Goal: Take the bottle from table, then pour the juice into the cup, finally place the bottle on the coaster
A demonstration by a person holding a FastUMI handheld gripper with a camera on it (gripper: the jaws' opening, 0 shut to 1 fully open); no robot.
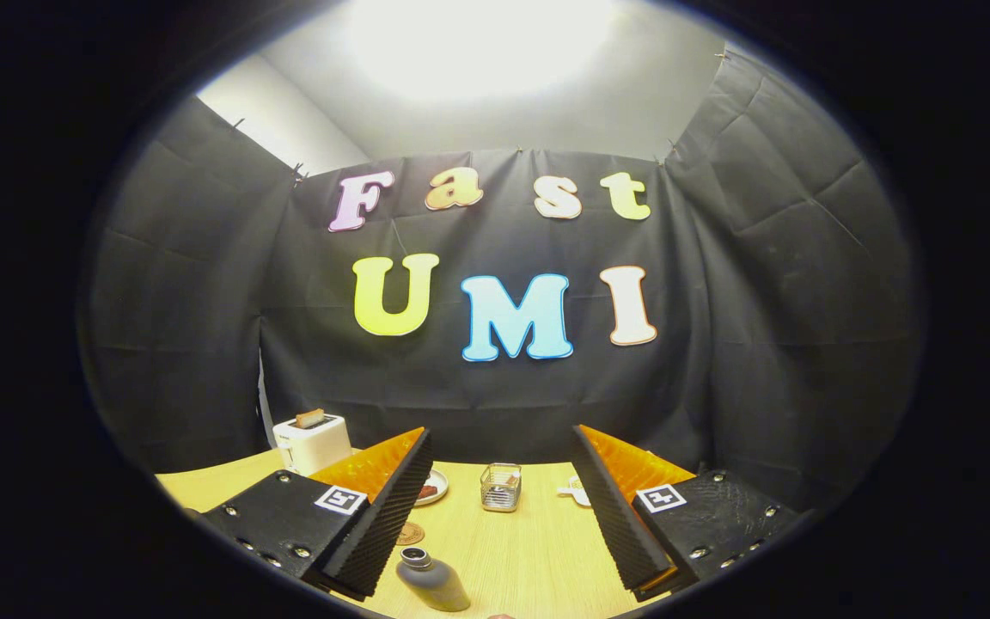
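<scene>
Above table (538, 550), fingers (392, 507) splayed, bottle (433, 580) between.

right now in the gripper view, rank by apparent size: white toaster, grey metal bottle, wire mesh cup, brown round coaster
1. white toaster
2. grey metal bottle, near the open gripper; its nearness inflates it, so its place against the toaster is unsure
3. wire mesh cup
4. brown round coaster, partly hidden by a finger

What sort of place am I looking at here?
Probably a staged kitchen booth: a pale wooden table hung round with black cloth, holding a white toaster, a grey metal bottle and a small glass cup, beneath open tongs.
</scene>
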